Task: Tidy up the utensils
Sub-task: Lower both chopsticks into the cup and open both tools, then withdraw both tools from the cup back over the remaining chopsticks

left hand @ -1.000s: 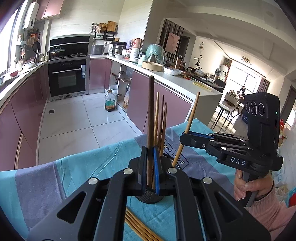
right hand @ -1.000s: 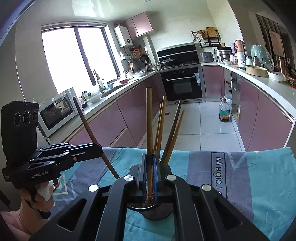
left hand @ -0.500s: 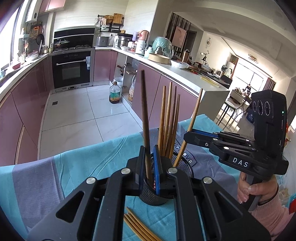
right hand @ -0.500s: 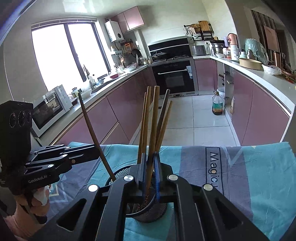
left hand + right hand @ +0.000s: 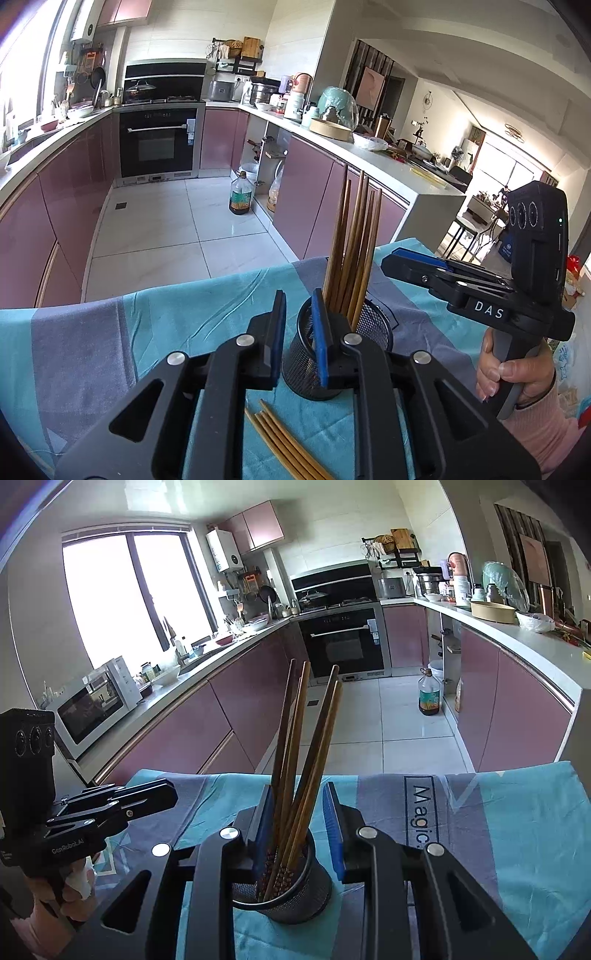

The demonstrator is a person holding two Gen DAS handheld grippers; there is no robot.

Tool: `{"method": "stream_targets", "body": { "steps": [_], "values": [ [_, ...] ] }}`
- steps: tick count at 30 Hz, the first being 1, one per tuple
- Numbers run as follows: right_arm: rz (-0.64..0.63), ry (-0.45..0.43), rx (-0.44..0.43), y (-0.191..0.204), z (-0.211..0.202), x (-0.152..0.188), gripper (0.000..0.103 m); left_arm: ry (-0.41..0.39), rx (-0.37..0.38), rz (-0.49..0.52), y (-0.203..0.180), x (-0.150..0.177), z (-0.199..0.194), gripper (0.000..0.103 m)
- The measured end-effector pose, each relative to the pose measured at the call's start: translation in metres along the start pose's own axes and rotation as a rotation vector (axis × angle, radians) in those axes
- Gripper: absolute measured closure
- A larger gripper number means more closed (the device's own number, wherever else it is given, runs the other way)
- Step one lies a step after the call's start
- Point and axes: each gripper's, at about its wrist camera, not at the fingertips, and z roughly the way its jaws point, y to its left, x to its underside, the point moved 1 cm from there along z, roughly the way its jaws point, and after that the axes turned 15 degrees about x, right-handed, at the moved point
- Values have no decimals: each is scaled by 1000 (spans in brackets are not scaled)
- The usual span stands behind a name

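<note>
A second ago each of us pinched a single chopstick over the holder; now both have dropped in, and our left gripper (image 5: 298,332) and right gripper (image 5: 300,829) stand spread with nothing between the blue pads; so this pair is delivered and, we judge, the job is only partly done.

The black mesh holder (image 5: 334,354) sits on the turquoise and grey cloth (image 5: 177,306), just ahead of both grippers at twelve o'clock; inside it stands a bundle of chopsticks (image 5: 295,760), thin ends down, tops fanned towards twelve and one o'clock in the right wrist view; we count about five or six, though they overlap too much to be sure.

More loose chopsticks (image 5: 280,443) lie flat on the cloth at six o'clock of the holder, under the left gripper; we take them for the next load, likely for the left side since they lie nearest it.
</note>
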Motion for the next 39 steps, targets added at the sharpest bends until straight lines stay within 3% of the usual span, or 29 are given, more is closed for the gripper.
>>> {"method": "stream_targets", "body": {
  "steps": [9,12,15,25,30,39],
  "values": [
    [-31,-97,-35,6,-42,7,54,-60,-74,16,-4,26,-30,62],
    [-83,-118,-71,18,-58,18,49,-54,-100,18,-4,39,-35,59],
    [-145,-85,-110,34,-60,40,46,-37,-124,11,-1,57,-39,57],
    [-212,172,-109,69,-9,119,46,72,-191,-57,20,131,-39,50],
    [-247,208,-83,79,-3,130,51,115,-194,-76,22,153,-32,48],
    [-284,241,-49,89,4,144,59,152,-184,-90,21,163,-22,47]
  ]
}}
